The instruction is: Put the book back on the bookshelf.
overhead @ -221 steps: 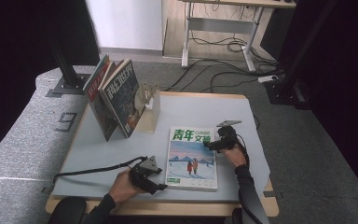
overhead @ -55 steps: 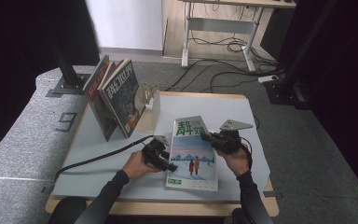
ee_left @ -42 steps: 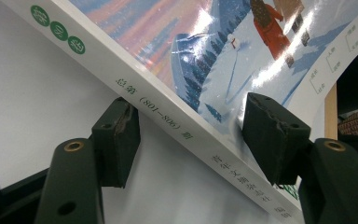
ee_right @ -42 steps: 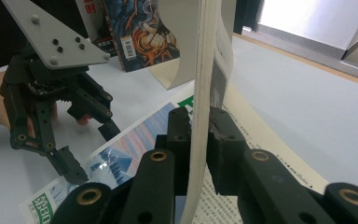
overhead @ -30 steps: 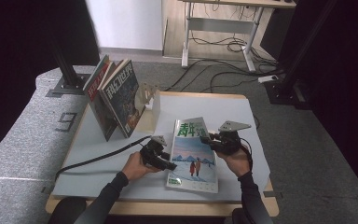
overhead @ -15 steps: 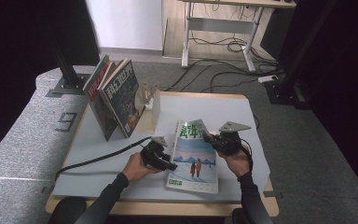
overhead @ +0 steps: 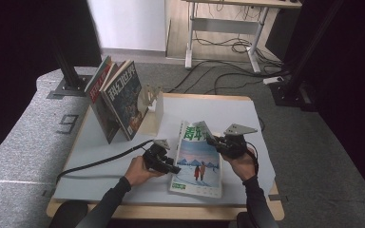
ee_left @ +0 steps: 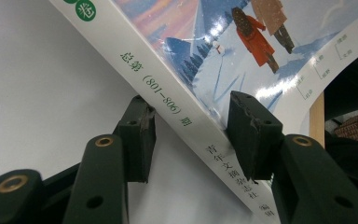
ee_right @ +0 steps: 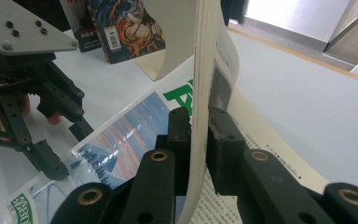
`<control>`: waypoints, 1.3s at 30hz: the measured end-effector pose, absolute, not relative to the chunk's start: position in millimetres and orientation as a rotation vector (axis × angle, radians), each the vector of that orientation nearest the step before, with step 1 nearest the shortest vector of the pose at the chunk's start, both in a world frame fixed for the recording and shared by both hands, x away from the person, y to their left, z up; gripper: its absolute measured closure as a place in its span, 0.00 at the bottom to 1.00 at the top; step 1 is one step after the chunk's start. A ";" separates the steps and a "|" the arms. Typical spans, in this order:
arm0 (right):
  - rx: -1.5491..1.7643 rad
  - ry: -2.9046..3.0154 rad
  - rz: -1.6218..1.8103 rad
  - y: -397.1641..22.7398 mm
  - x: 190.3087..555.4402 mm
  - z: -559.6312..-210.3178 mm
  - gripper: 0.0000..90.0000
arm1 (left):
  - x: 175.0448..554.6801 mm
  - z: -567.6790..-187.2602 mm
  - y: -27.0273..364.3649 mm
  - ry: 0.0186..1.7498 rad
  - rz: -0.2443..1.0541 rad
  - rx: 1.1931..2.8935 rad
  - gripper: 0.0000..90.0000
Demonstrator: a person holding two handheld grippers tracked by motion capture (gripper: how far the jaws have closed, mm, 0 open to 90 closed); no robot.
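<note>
A magazine [overhead: 197, 164] with a blue snowy cover lies flat on the white table [overhead: 228, 107]. My right gripper [overhead: 210, 139] is shut on its lifted top right corner [overhead: 197, 128]. In the right gripper view the curled sheet [ee_right: 205, 46] stands upright, pinched between the pads of that gripper [ee_right: 198, 114]. My left gripper [overhead: 176, 169] is at the magazine's left edge. In the left gripper view the spine [ee_left: 177, 105] runs between its jaws [ee_left: 189, 116], which have just been closing. One jaw sits beside the spine over the table, the other over the cover [ee_left: 261, 46]. I see no firm press.
Several books [overhead: 119, 102] lean together at the table's far left beside a pale bookend [overhead: 154, 111]. The left gripper's cable [overhead: 100, 164] trails left across the table. Desk legs and cables [overhead: 228, 47] lie on the floor beyond.
Since the oldest frame the right gripper has raised the top right corner and the left gripper has moved up along the spine. In the last second both hands stay put.
</note>
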State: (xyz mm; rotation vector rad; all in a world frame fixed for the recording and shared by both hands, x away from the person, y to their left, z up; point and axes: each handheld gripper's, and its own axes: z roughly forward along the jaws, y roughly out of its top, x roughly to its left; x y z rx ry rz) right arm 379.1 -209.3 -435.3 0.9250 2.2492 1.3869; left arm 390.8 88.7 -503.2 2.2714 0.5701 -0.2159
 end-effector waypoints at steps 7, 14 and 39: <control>0.996 2.265 1.363 -211.7 386.1 -436.4 0.82 | 387.4 -502.6 89.3 0.563 -0.199 2.269 0.61; 1.128 2.275 1.333 -219.0 402.6 -442.9 0.78 | 385.6 -503.4 91.0 0.567 -0.195 2.262 0.62; 1.267 2.217 1.323 -229.8 431.7 -435.7 0.94 | 377.5 -500.0 94.5 0.533 -0.158 2.248 0.64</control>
